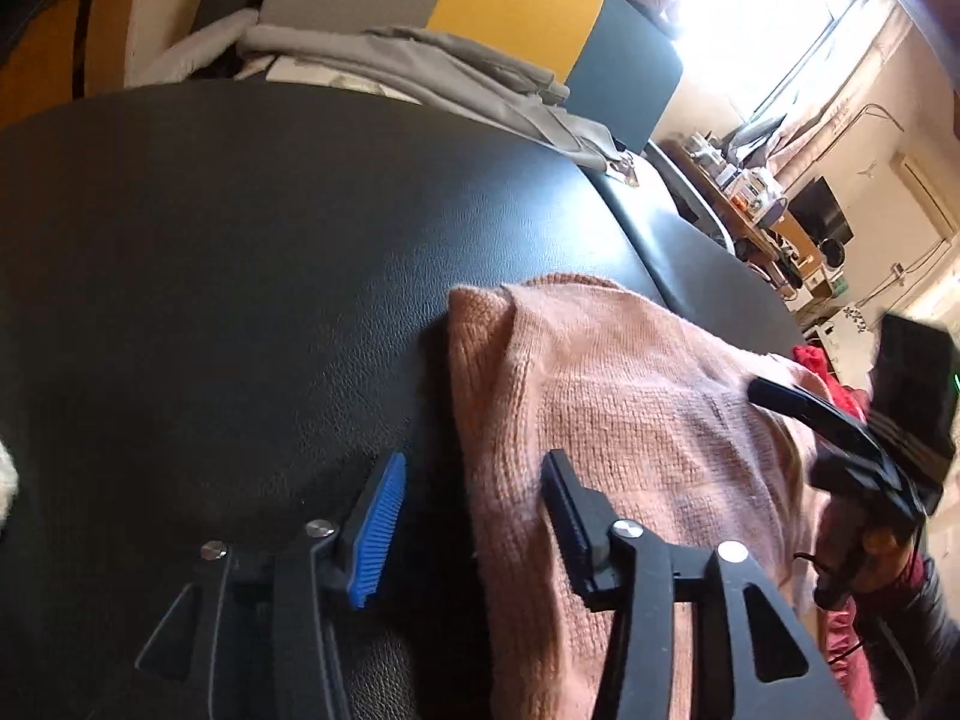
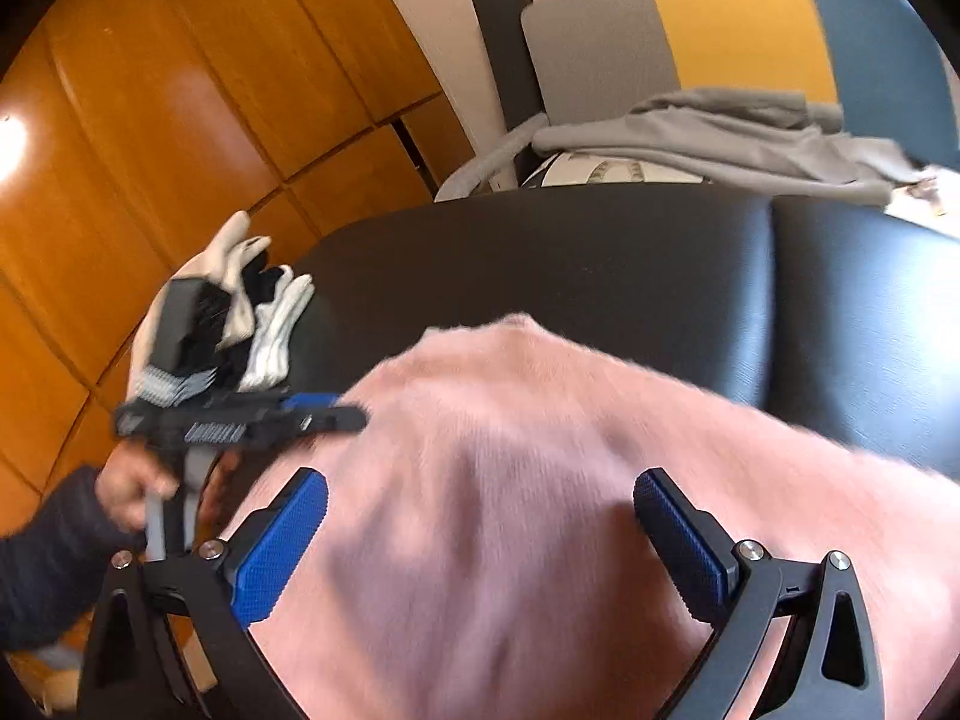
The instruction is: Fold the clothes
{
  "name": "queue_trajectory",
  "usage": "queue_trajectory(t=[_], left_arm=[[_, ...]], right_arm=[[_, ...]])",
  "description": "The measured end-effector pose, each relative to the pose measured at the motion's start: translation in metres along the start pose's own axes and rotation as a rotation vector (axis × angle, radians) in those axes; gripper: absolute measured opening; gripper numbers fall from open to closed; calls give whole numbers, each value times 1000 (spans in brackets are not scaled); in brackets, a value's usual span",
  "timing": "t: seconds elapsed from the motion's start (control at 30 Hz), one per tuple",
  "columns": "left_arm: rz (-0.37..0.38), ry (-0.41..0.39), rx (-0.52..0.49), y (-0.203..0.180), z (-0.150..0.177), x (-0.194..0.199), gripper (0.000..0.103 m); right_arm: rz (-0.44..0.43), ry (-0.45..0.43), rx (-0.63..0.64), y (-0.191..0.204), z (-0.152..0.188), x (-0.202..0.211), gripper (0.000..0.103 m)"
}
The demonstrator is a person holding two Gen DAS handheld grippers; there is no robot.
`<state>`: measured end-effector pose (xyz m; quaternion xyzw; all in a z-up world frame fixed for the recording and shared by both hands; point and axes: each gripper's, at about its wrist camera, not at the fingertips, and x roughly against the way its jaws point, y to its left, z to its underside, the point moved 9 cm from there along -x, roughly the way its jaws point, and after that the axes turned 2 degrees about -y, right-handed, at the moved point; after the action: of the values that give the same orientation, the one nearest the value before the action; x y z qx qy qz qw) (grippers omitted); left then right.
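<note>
Pink knit sweater (image 1: pixel 630 420) — soft, rumpled — on black leatherette table (image 1: pixel 240 240).

The left wrist camera sits low and close over the pink sweater (image 1: pixel 630 420), looking toward 12 o'clock across the black table (image 1: pixel 240 240). The right wrist camera looks the same way, just as close. Both see the striped chair (image 2: pixel 720 30).
</note>
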<state>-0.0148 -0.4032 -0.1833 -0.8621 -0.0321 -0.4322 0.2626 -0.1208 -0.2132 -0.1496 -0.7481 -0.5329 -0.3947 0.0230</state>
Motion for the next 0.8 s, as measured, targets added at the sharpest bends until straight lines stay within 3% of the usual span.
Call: queue_trajectory(t=[0.17,0.23,0.3,0.33,0.37,0.43,0.47,0.57,0.7,0.8], left_arm=[[92,23,30,-9,-8,-14,52],[137,21,33,-17,-14,-23,57],[173,9,37,-24,-17,-30,71],[183,11,41,-26,-17,-31,71],[182,18,43,-27,-18,-31,69],[188,35,80,-22,-19,-32,30],[190,43,98,-19,-19,-32,21],[148,27,112,-9,-24,-28,17],[72,8,110,0,-33,-24,16],[25,12,99,8,-41,-23,16]], right_arm=[[43,-10,-97,-29,45,73,103],[67,-18,-149,-46,64,104,103],[81,-32,-203,-58,76,133,103],[96,-42,-222,-65,81,149,103],[110,-46,-239,-71,85,162,103],[154,-27,-292,-94,95,186,103],[176,-17,-319,-106,100,198,103],[242,30,-352,-141,108,217,103],[277,90,-352,-170,101,211,102],[195,119,-353,-172,89,189,94]])
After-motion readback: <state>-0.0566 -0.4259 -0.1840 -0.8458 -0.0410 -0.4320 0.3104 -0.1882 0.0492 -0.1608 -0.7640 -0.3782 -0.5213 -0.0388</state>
